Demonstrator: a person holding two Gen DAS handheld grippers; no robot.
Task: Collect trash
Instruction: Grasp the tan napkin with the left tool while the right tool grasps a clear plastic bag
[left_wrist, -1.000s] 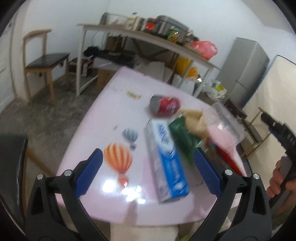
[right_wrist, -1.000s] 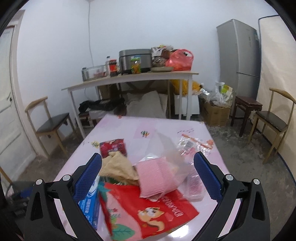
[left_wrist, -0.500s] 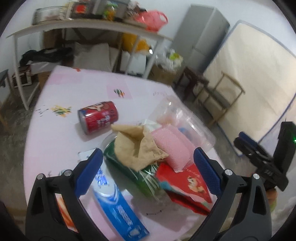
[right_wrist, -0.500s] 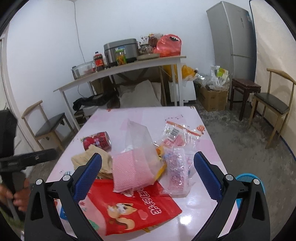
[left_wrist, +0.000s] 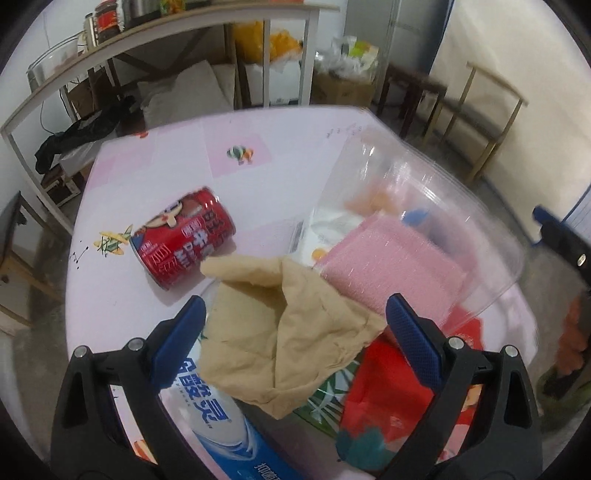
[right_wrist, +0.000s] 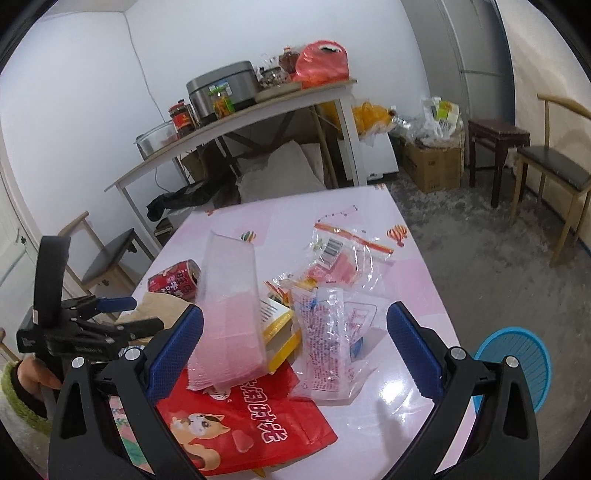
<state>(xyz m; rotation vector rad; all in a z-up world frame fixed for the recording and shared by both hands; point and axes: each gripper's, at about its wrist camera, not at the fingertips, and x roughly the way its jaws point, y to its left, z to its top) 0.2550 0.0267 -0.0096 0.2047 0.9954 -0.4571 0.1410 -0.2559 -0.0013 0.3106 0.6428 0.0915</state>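
Left gripper (left_wrist: 293, 332) hung wide over the tan crumpled paper (left_wrist: 284, 339) at the table's (left_wrist: 155, 162) near edge, jaws just narrowing, not gripping. Right gripper (right_wrist: 295, 339) open, empty; likely paper first.

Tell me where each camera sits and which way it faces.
Left wrist: on the left gripper, looking steeply down at the beige cloth; its own open fingers show, jaws just closing slightly.
Right wrist: on the right gripper, tilted down over the wrappers toward the shelf; open fingers and the left hand show.
Shared: red can, pink table.
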